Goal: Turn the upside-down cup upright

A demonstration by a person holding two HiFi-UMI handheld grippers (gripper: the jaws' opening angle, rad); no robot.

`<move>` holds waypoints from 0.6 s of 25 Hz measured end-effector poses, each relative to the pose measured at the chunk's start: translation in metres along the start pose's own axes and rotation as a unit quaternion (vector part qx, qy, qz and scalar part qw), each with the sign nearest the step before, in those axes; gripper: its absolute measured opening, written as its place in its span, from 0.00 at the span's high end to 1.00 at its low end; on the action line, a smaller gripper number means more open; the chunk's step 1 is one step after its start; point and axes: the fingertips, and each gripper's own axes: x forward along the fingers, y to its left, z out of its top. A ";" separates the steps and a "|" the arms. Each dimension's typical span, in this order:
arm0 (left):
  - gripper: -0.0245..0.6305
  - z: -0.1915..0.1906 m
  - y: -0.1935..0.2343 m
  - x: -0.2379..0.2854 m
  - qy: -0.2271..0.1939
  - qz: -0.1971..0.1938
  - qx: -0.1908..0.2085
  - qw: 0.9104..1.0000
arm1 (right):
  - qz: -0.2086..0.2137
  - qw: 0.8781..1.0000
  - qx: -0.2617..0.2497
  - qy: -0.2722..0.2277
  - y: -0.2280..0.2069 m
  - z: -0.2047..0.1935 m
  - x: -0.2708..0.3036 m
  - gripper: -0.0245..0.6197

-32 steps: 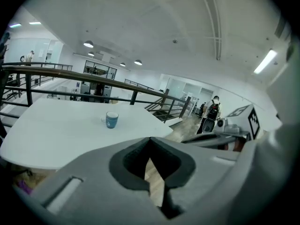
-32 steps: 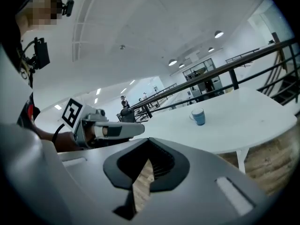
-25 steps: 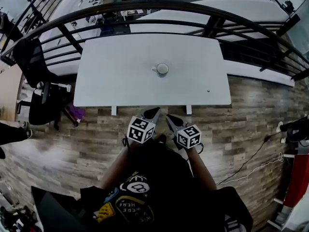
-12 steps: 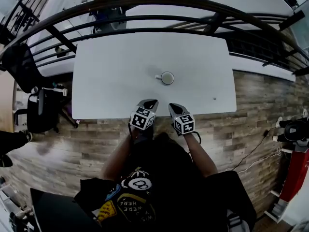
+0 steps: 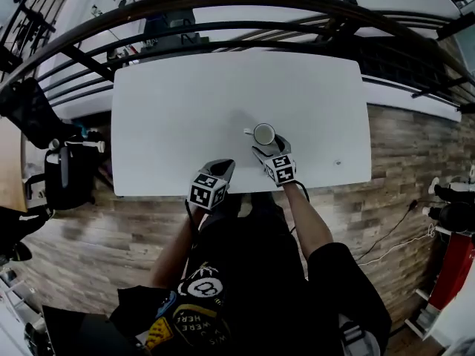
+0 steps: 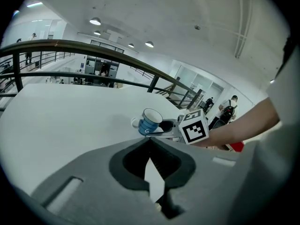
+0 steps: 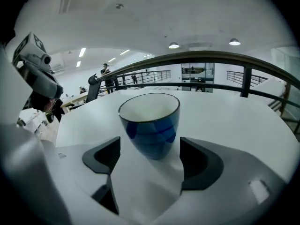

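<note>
A blue cup (image 5: 264, 133) with a white inside stands on the white table (image 5: 171, 110), its wide white-lined end facing up and its handle to the left. My right gripper (image 5: 266, 150) is right at the cup's near side. In the right gripper view the cup (image 7: 150, 125) sits between the opening jaws of the right gripper (image 7: 150, 150), with a gap on each side. My left gripper (image 5: 225, 167) is shut and empty over the table's near edge, left of the cup. From the left gripper (image 6: 150, 143) view the cup (image 6: 149, 123) and the right gripper (image 6: 169, 125) show ahead.
A dark curved railing (image 5: 223, 10) runs behind the table's far edge. A black chair (image 5: 52, 154) stands off the table's left end on the wood floor. A small dark speck (image 5: 338, 162) lies near the table's right front corner.
Both grippers have moved forward from in front of the table to over its near edge. The right one has reached the cup and its jaws have gone from shut to apart.
</note>
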 end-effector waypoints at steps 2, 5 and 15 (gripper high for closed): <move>0.96 -0.002 0.007 0.000 0.010 0.013 -0.007 1.000 | 0.037 0.998 -0.046 0.005 0.000 0.007 0.009 0.33; 0.96 0.003 0.012 0.003 0.013 0.026 -0.023 0.999 | 0.087 0.991 -0.104 0.013 0.003 0.020 0.020 0.30; 0.96 0.085 0.020 0.038 -0.028 0.039 -0.038 0.998 | 0.146 0.972 -0.184 0.007 0.019 0.037 0.015 0.33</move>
